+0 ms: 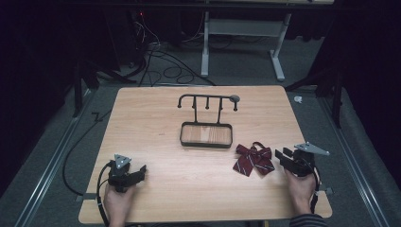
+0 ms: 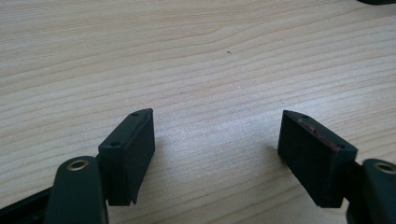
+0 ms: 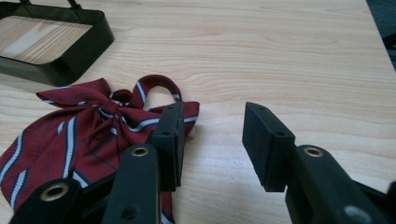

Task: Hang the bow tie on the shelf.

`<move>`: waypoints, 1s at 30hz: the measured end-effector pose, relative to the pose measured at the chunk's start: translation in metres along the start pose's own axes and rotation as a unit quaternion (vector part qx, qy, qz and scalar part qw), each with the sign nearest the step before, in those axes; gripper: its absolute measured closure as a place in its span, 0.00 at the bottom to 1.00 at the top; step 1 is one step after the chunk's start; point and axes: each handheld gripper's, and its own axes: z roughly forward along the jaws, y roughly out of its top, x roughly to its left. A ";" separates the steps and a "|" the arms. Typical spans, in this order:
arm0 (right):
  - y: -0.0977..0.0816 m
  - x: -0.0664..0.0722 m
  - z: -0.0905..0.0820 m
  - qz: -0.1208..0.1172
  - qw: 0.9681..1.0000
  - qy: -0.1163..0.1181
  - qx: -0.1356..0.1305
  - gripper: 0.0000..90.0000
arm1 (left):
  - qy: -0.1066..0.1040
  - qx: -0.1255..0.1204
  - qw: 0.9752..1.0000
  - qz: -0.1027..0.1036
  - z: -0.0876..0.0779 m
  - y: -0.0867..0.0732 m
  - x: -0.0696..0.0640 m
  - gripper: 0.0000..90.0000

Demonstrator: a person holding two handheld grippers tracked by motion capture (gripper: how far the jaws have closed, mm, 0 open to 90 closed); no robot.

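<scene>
Wooden table [image 1: 165,165], grey carpet [image 1: 331,118] around.

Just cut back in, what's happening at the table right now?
A person holds tongs in each hand at a wooden table. The right tongs sit right beside a red striped bow tie, jaws apart with bare wood between them and one jaw at the bow's edge; nothing is gripped. The left tongs rest open over bare wood at the near left. A black hook stand with a tray base waits mid-table.
</scene>
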 end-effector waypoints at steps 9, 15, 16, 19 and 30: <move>0.008 0.006 0.006 -0.010 1.000 0.009 0.005 0.70 | 0.000 0.000 1.000 0.000 0.000 0.000 0.000 0.31; 0.014 0.012 0.015 -0.021 1.000 0.019 0.012 0.71 | 0.001 0.000 1.000 0.000 0.000 0.000 0.000 0.31; 0.016 0.013 0.018 -0.021 0.999 0.020 0.016 0.72 | 0.001 0.000 1.000 0.000 0.000 0.000 0.000 0.31; 0.019 0.014 0.021 -0.024 0.999 0.023 0.018 0.73 | 0.001 0.000 1.000 0.000 0.000 0.000 0.000 0.31; 0.027 0.019 0.035 -0.032 0.998 0.030 0.033 0.75 | 0.000 0.000 1.000 0.000 0.000 0.000 0.000 0.31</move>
